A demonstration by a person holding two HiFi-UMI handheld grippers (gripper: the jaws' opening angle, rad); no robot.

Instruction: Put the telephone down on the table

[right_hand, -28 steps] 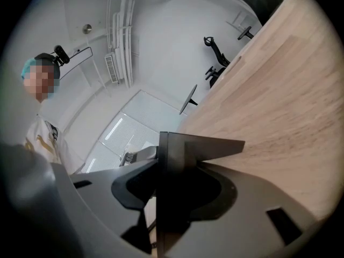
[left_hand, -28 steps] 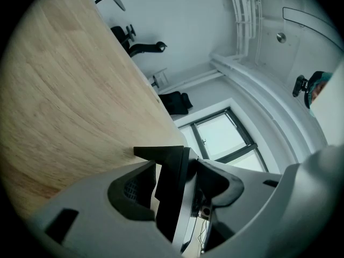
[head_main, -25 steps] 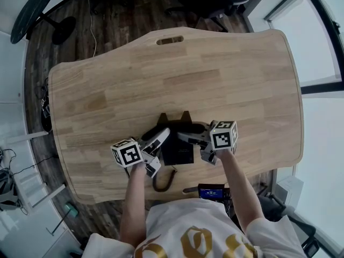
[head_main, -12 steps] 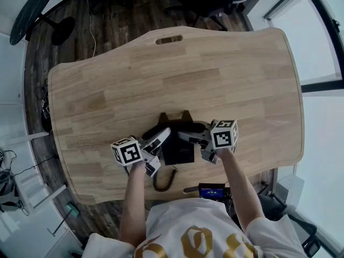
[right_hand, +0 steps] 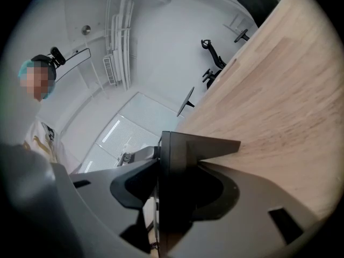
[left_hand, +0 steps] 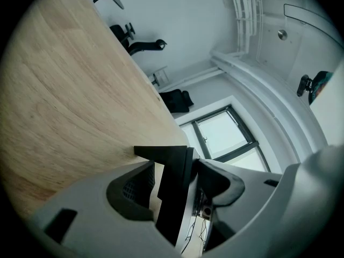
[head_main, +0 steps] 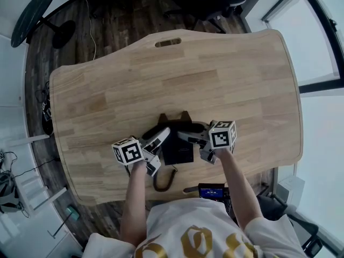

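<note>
Both grippers are on the telephone point(head_main: 178, 147), one per side. Left gripper point(head_main: 157, 137) has the phone's left edge, right gripper point(head_main: 189, 137) has its right edge.

Left gripper view: jaws nearly together, clamped on a thin black panel of the telephone point(left_hand: 173, 195). The panel stands on edge between the two pads and there's no gap either side. Its top corner pokes out past the jaws against the wood of the table point(left_hand: 64, 90).

Right gripper view: same story. Jaws are pinched onto the black body of the telephone point(right_hand: 174, 181), with a wedge-shaped black part sticking out toward the table point(right_hand: 285, 90). Contact on both pads.

Head view: the phone sits over the near-centre of the table point(head_main: 215, 79), closer to my edge than the far one. It's low at the tabletop, but I can't tell whether it's bearing on the wood or just off it.

The coiled cord point(head_main: 161, 180) loops from the phone's near side toward my edge of the table. The marker cubes, left point(head_main: 128, 152) and right point(head_main: 222, 135), flank the phone. My forearms run straight in from the near edge.

There's a cut-out slot point(head_main: 168, 42) at the table's far edge, well apart from the phone. A small device with a lit blue screen point(head_main: 211, 190) is just past the near edge by my right arm.
</note>
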